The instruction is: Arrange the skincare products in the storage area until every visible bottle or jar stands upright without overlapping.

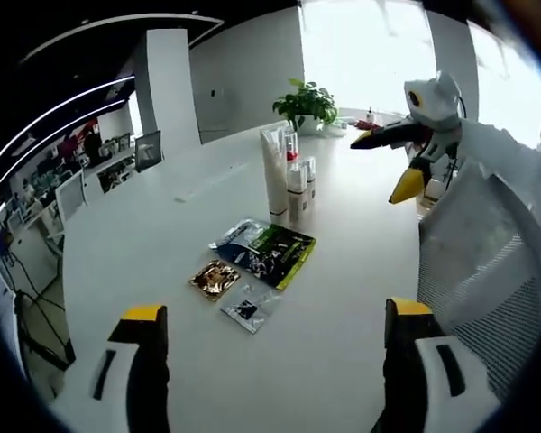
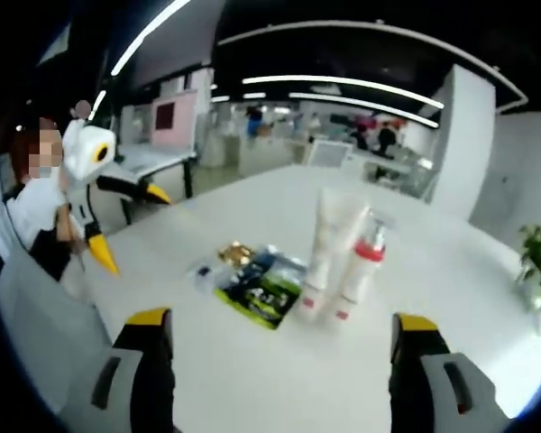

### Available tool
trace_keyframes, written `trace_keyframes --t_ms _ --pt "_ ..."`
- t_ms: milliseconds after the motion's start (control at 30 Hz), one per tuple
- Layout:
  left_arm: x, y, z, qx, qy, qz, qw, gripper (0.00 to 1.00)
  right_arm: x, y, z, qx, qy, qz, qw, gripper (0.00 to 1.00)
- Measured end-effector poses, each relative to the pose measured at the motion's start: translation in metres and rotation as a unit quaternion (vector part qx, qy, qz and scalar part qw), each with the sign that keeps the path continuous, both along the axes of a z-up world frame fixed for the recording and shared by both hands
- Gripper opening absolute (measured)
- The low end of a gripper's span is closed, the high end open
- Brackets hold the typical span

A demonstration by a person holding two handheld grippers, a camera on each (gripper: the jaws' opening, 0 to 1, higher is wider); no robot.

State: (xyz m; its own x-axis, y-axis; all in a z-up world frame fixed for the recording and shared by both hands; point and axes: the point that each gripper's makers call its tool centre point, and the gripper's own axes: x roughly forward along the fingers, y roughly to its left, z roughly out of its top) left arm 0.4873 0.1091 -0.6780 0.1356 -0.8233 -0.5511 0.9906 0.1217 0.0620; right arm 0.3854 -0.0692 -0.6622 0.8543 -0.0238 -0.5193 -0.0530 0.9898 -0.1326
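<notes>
My left gripper (image 1: pixel 275 338) hangs with its yellow-tipped black jaws spread wide and nothing between them; my right gripper (image 2: pixel 284 347) is the same, spread and empty. I judge I keep both apart because no grasp has been chosen yet.

Nearest on the large white table (image 1: pixel 343 298) lie flat sachets: a small clear packet with a dark patch (image 1: pixel 247 308), a crinkled gold foil packet (image 1: pixel 215 278), and a dark blue and green glossy pouch (image 1: pixel 266 252), overlapping at their edges, well in from the table's edges.

Just beyond stand the skincare products: a tall white squeeze tube (image 2: pixel 329 239), cap down, and a white pump bottle with a red collar (image 2: pixel 359 271), touching or nearly so, both upright already. The sachets look like the work left.

Toward the far edge sits a leafy green potted plant (image 1: pixel 305 106). Off the table's side, a white penguin plush with yellow beak (image 1: pixel 424 126) rests on a mesh chair.
</notes>
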Motion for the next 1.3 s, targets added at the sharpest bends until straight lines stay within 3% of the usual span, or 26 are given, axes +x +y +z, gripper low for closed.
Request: trace_keyframes --t_ms 100,367,667,833,1300 --pt "-0.001 0.003 0.005 -0.012 0.001 0.014 0.9998 0.99 -0.001 0.001 0.002 0.012 -0.015 -0.002 0.9998 1.00" --pt "-0.002 0.010 0.002 -0.009 0.001 0.028 0.9996 0.99 -0.008 -0.006 0.001 0.013 -0.016 -0.014 0.9997 1.00" --pt "-0.013 0.007 0.003 -0.020 0.016 0.021 0.9994 0.99 -0.013 -0.010 -0.006 0.016 -0.012 -0.023 0.9995 1.00" --pt "-0.013 0.009 0.003 -0.016 0.013 0.022 0.9996 0.99 -0.016 -0.010 -0.014 0.026 -0.009 -0.027 0.9993 1.00" --pt "-0.016 0.006 0.002 -0.011 0.010 0.018 0.9997 0.99 -0.014 -0.011 -0.014 0.037 -0.021 -0.031 0.9986 1.00"
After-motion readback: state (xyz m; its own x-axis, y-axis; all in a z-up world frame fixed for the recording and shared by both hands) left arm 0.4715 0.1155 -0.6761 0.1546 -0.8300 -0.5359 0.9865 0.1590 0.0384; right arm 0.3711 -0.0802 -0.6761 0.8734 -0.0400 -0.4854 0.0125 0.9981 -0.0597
